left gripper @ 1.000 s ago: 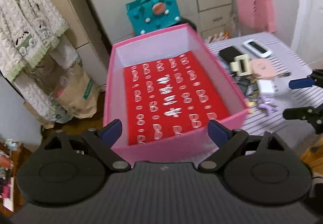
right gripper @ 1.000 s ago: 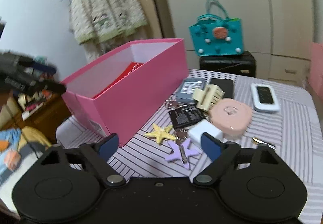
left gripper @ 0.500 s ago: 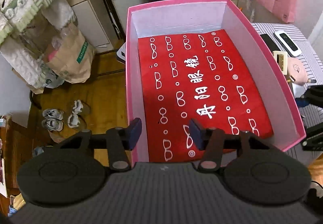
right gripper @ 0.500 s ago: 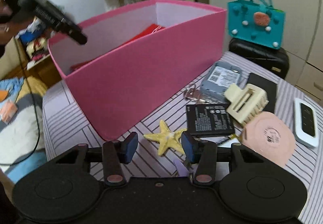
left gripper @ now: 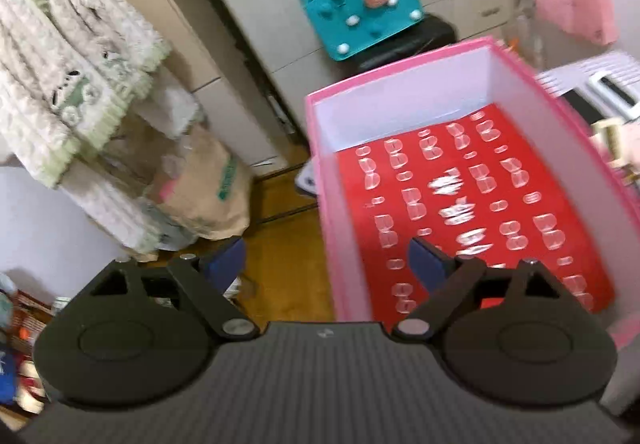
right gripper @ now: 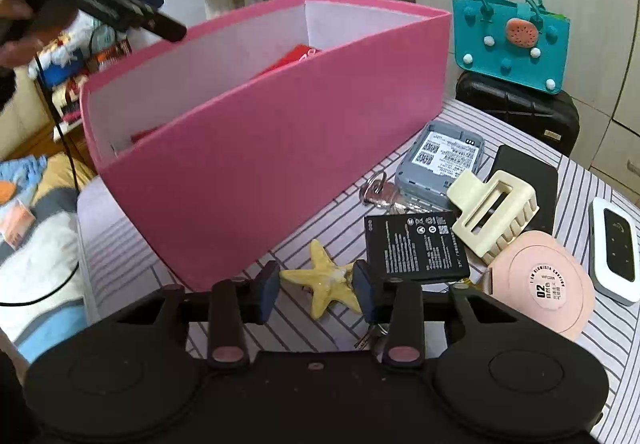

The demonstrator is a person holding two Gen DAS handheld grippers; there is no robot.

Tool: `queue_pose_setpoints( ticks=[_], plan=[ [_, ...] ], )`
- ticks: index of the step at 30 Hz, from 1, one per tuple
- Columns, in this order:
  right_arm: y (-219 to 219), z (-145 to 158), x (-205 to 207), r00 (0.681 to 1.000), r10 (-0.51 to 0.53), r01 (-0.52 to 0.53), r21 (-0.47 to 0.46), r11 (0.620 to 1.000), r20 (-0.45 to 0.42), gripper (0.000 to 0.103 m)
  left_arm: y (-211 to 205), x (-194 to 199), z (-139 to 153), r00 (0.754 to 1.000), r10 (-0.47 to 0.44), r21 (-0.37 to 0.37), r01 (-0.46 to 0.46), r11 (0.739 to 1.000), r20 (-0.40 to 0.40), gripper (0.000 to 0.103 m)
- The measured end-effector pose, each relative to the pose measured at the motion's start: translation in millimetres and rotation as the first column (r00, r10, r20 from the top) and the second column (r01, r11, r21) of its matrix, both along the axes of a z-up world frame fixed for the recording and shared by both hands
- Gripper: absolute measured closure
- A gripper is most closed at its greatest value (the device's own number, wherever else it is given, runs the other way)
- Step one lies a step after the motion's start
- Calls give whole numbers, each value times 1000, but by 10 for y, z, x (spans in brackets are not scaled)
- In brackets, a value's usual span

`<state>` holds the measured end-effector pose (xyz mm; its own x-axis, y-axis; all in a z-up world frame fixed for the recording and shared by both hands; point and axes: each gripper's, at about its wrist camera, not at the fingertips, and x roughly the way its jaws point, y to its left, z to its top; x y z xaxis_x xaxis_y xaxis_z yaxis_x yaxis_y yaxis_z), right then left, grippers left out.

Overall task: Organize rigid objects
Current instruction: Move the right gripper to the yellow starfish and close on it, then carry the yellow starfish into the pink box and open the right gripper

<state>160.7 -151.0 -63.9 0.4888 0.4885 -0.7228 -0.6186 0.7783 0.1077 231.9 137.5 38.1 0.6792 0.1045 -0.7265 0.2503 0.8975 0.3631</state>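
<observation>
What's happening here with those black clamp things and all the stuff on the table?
A person is tidying small items into the pink box. The right hand-held gripper sits low over the striped table, its fingers either side of a yellow starfish, not visibly clamped. The left hand-held gripper hangs open and empty at the box's edge. The box holds only a red liner.

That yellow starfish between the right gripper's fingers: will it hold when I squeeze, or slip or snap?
The yellow starfish looks glazed and shiny, so it may slip on the pads. Its thin tapering points suggest brittle tips; they might chip. It lies flat on the striped tablecloth, so it probably won't roll. The right gripper straddles it, apparently not yet touching.
</observation>
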Motion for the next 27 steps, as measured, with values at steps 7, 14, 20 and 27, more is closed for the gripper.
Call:
queue_pose_setpoints(
  ticks=[7,14,20,27],
  plan=[
    [40,-33,12,999,37,-36,-25,999,21,57,78,207,-283,988,0,-65,-10,998,-154,66],
    [114,-84,6,999,31,-28,-74,997,33,53,139,200,-373,987,25,-105,-42,994,-157,95],
    [49,20,-39,999,22,-21,-31,999,41,63,140,148,-401,992,13,-115,-28,993,-125,96],
    [-7,67,-54,999,-11,11,-7,1000,34,63,151,137,-427,995,9,-117,-20,993,-98,96]
  ],
)
